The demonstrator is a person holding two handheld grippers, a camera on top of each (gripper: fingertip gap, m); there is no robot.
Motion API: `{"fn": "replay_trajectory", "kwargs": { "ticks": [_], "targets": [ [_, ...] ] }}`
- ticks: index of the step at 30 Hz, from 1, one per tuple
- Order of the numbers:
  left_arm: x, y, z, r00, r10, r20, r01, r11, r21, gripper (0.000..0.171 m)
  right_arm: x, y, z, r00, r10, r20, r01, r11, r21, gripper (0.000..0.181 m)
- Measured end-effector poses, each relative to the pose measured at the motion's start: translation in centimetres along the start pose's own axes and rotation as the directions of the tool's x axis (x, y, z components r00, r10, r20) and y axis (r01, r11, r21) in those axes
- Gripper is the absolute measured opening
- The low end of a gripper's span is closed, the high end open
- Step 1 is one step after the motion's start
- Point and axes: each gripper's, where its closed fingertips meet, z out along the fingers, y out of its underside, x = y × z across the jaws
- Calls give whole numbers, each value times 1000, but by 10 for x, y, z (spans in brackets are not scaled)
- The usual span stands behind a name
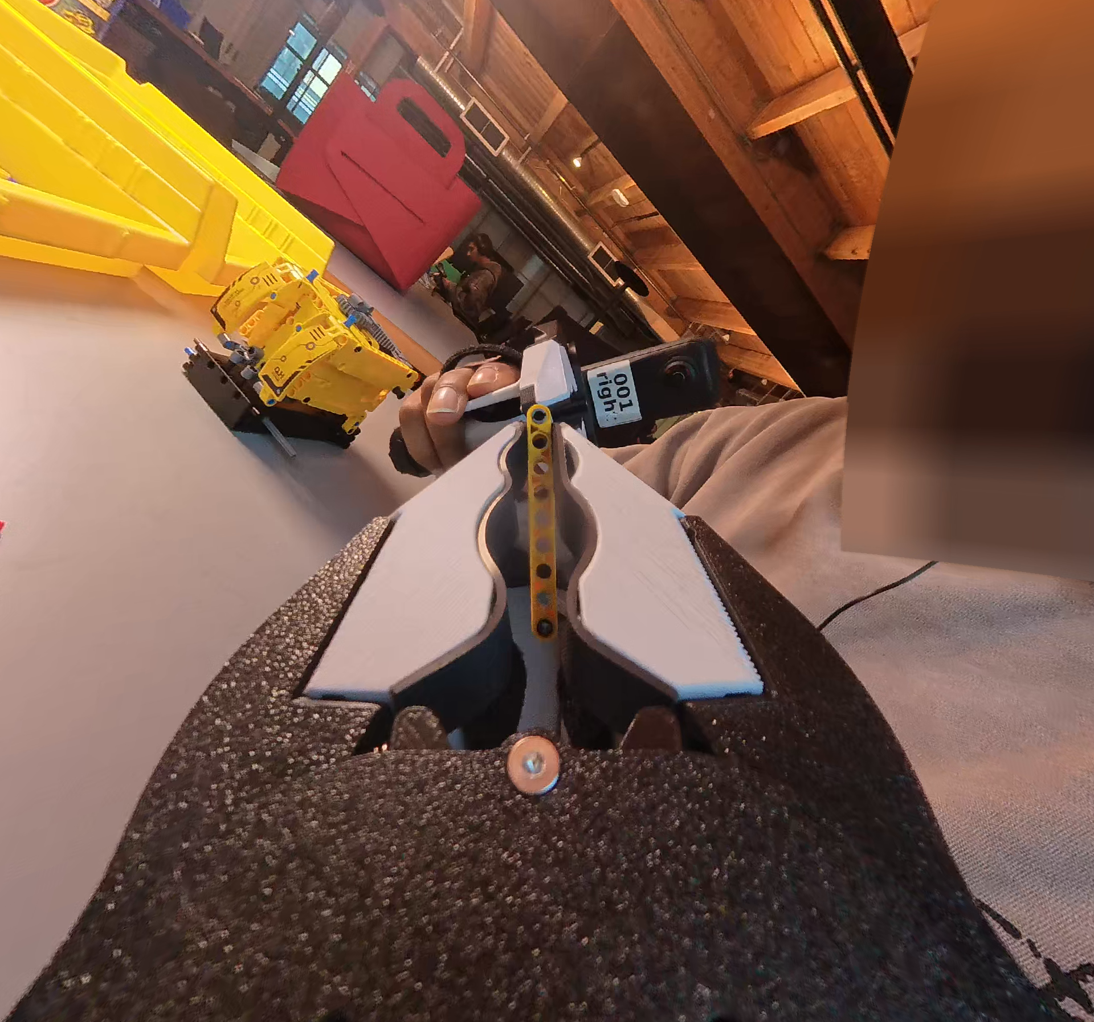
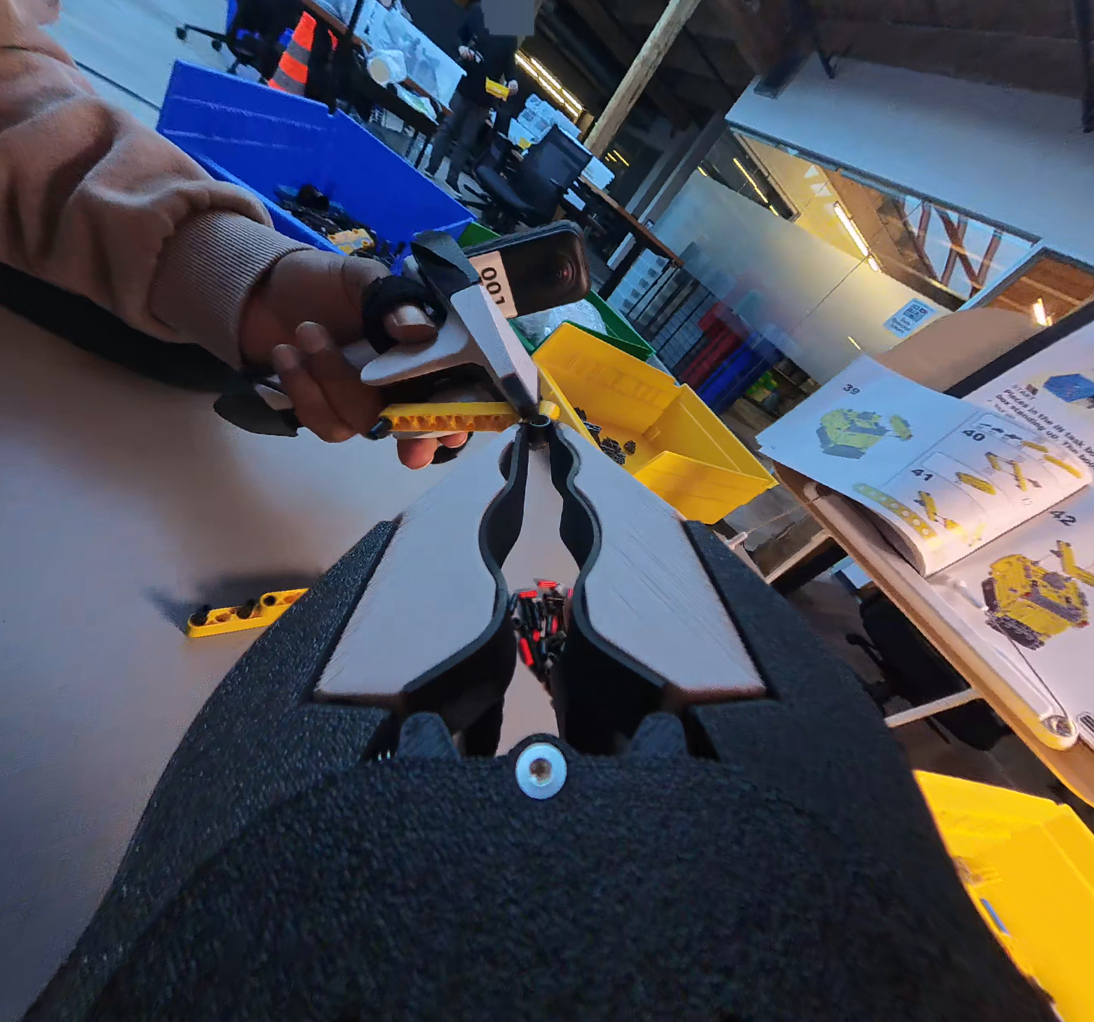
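My left gripper (image 1: 540,431) is shut on a long yellow beam with holes (image 1: 541,520), which runs lengthwise between its fingers. In the right wrist view this beam (image 2: 450,417) lies level, held by the left gripper (image 2: 521,402) in a person's hand. My right gripper (image 2: 537,431) is shut on a small black pin (image 2: 539,422) at the beam's free end. The two grippers meet tip to tip above the table. The right gripper (image 1: 536,396) shows just beyond the beam's tip in the left wrist view.
A yellow model vehicle (image 1: 308,342), yellow bins (image 1: 118,165) and a red box (image 1: 385,177) stand to the left. The right wrist view shows a short yellow beam (image 2: 243,615), a pile of black and red pins (image 2: 539,621), a blue bin (image 2: 296,153), a yellow bin (image 2: 651,419) and an open booklet (image 2: 947,461). The tips of both grippers are at nearly the same place. From either gripper's tips it is about 20 cm to the yellow model vehicle (image 1: 308,342).
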Motion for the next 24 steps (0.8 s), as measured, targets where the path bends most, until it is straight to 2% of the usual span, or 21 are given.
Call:
{"fn": "replay_trajectory", "kwargs": {
  "ticks": [4, 5, 6, 7, 8, 9, 11, 12, 14, 16, 18, 22, 24],
  "targets": [
    [-2, -8, -3, 1000, 3, 9, -3, 999, 37, 5, 2, 1, 0, 1000, 2, -22, -2, 1000, -10, 4],
    [-7, -38, -23, 999, -36, 15, 32, 979, 200, 5, 7, -3, -5, 999, 6, -45, -6, 1000, 17, 0],
    [-15, -71, -60, 997, -61, 38, 44, 936, 349, 4, 18, -1, -14, 996, 47, -82, -46, 999, 13, 0],
    [-15, -87, -86, 992, 14, 126, -63, 915, 398, 4, 21, 0, -20, 992, 77, -96, -76, 997, 15, 0],
    [-7, -82, -84, 976, 124, 179, -178, 929, 325, 6, 12, 2, -19, 995, 60, -76, -61, 998, -8, 0],
    [-1, -72, -70, 971, 162, 175, -205, 942, 266, 6, 0, 4, -13, 999, 21, -48, -23, 999, -24, 0],
    [0, -58, -47, 985, 130, 113, -152, 963, 222, 6, -4, 5, -1, 999, 26, -36, -27, 999, -17, 0],
    [3, -50, -38, 988, 134, 79, -146, 973, 176, 6, 2, 7, 3, 997, 66, -35, -67, 998, -9, 0],
    [-1, -34, -28, 964, 235, 122, -246, 966, 83, 6, 13, 6, 6, 981, 192, -23, -191, 981, 37, 0],
    [5, -22, -21, 963, 257, 82, -262, 964, 54, 6, 14, 4, 6, 911, 408, 64, -412, 909, 64, 17],
    [7, -14, -15, 947, 310, 82, -313, 949, 22, 6, 5, -1, 4, 812, 552, 189, -570, 820, 57, 19],
    [15, -3, -6, 907, 417, 58, -416, 909, -24, 6, -6, -12, 0, 637, 689, 345, -741, 671, 29, 15],
    [18, 1, -4, 888, 456, 50, -455, 890, -43, 5, -7, -16, -2, 590, 712, 382, -778, 628, 30, 10]
  ]
}}
